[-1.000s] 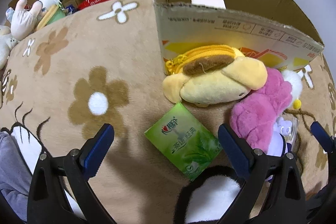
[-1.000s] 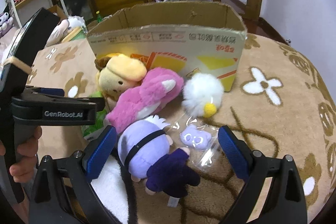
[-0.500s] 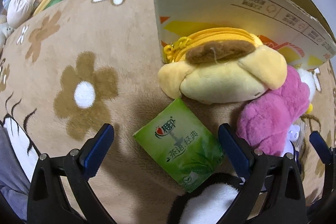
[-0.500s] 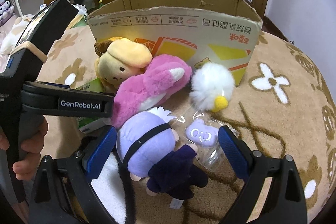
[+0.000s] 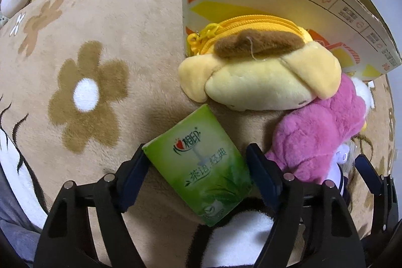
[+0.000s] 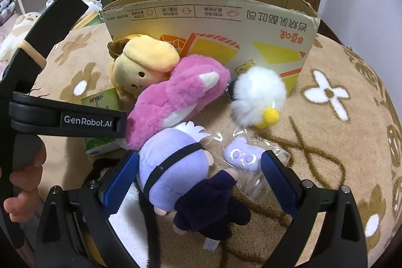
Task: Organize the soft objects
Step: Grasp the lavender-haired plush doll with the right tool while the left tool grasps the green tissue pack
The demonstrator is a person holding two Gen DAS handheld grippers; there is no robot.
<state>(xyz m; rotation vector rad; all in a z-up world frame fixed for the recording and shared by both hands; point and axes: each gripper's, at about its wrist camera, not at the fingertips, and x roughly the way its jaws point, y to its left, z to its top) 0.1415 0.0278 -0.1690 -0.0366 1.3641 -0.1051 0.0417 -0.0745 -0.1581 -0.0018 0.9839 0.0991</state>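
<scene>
Your left gripper (image 5: pixel 197 167) brackets the green tissue pack (image 5: pixel 201 175) w/ fingers close on both sides, not clearly clamped yet, so squeeze square across the pack's short sides before lifting, and keep clear of the pink plush (image 5: pixel 319 140) just beside it. Your right gripper (image 6: pixel 198 172) hangs spread wide around the purple doll (image 6: pixel 173 167), gripping nothing. Only the right view shows the white pom-pom (image 6: pixel 258 94) and bagged charm (image 6: pixel 241 157); farther back, the cardboard box (image 6: pixel 211 27) stands mid-blanket (image 5: pixel 88 29), yellow dog pouch (image 5: pixel 261 77) against its wall.
</scene>
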